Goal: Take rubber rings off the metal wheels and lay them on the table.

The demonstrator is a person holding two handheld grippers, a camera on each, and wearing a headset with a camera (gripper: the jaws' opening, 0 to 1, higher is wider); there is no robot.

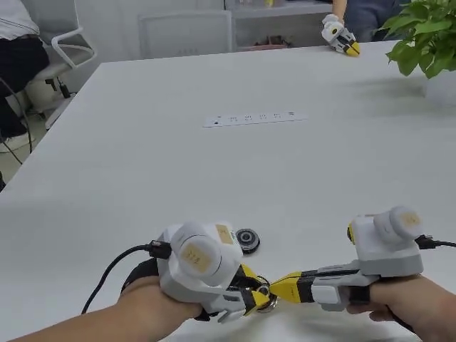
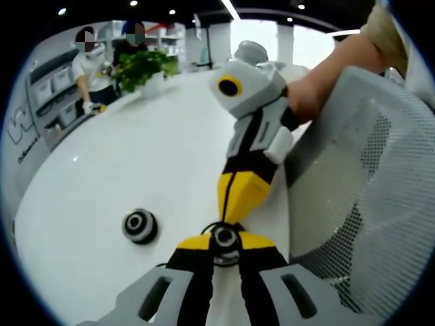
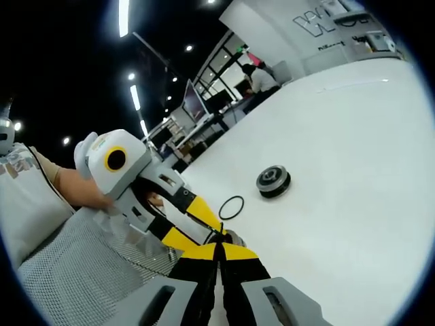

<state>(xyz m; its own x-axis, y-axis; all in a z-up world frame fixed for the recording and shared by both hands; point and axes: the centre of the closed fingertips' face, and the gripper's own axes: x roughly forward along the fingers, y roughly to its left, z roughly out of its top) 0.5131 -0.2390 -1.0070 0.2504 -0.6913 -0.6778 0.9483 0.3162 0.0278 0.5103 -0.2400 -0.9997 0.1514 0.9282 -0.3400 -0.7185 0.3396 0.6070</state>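
- Worktop (image 1: 214, 178): plain white, with a white strip (image 1: 255, 118) carrying a row of small dark marks.
- Left gripper (image 1: 255, 292): white and pale grey body, black jaws with yellow tips, and a black cable (image 1: 114, 269).
- Right gripper (image 1: 278, 288): the same white and grey body, with yellow and black jaws.
- Gripped wheel (image 2: 224, 239): silvery grey, dark at the centre.
- Loose wheel (image 1: 247, 240): black outer band, silver-grey hub.
- Rubber ring (image 3: 231, 207): thin and black against the white.
- Plant (image 1: 426, 35): green leaves.
- Chair (image 2: 367, 176): white mesh, speckled with fine holes.
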